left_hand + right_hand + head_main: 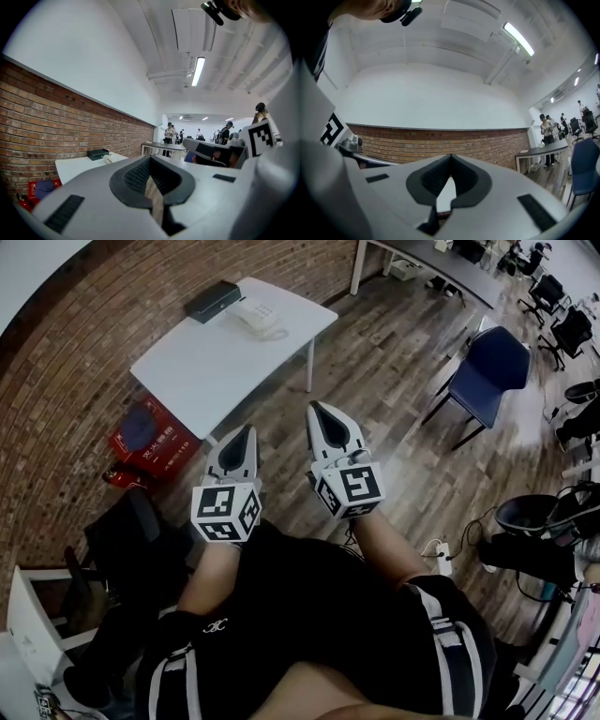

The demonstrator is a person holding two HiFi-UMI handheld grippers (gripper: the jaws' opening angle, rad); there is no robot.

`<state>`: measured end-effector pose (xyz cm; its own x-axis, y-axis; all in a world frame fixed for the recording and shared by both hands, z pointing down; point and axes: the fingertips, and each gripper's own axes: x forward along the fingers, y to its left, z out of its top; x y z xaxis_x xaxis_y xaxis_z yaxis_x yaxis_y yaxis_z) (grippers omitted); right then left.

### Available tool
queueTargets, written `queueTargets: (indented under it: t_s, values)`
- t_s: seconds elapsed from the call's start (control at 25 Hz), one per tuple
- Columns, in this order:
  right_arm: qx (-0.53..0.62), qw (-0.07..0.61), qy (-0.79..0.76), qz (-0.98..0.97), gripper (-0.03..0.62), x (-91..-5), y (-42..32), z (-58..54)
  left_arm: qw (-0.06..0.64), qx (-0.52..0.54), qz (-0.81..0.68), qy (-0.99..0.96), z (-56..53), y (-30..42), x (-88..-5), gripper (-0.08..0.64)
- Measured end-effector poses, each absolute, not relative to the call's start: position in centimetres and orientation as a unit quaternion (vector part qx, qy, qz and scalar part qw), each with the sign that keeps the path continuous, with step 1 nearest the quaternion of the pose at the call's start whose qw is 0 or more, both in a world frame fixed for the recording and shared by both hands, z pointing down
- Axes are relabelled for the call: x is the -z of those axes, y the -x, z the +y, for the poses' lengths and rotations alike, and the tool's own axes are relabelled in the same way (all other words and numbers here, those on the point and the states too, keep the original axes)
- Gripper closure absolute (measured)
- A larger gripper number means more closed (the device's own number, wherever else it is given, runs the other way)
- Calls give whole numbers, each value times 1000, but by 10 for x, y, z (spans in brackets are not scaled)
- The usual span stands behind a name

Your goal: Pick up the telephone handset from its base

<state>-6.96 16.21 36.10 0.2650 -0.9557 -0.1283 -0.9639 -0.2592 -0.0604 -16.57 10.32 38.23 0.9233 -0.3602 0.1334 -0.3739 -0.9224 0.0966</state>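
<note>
The white telephone (pixel 255 315) sits with its handset on its base at the far end of a white table (pixel 216 362), beside a black box (pixel 211 301). Both grippers are held over the wooden floor, well short of the table and pointing toward it. My left gripper (pixel 249 431) has its tips together with nothing between them. My right gripper (pixel 314 409), just to its right, is shut and empty too. In the left gripper view the closed left gripper (pixel 150 159) points toward the table (pixel 75 168), where the phone (pixel 112 159) shows small. The right gripper (pixel 450 157) faces the brick wall.
A blue chair (pixel 497 367) stands right of the table. A red box (pixel 150 442) lies on the floor by the brick wall, and a dark chair (pixel 122 540) stands at the left. A power strip (pixel 436 552) lies on the floor. People stand at desks (pixel 164 146) in the distance.
</note>
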Motion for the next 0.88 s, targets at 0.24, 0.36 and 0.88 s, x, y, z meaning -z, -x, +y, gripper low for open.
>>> queueTargets:
  t_s: [0.24, 0.36, 0.88]
  values:
    - [-33, 79, 792, 604, 594, -358, 59, 169, 47, -54, -189, -979, 109, 158, -379, 558]
    - [-30, 79, 794, 602, 594, -357, 54, 170, 44, -47, -187, -980, 107, 152, -375, 558]
    - [-43, 70, 788, 610, 594, -358, 3, 131, 40, -35, -185, -981, 74, 96, -379, 558]
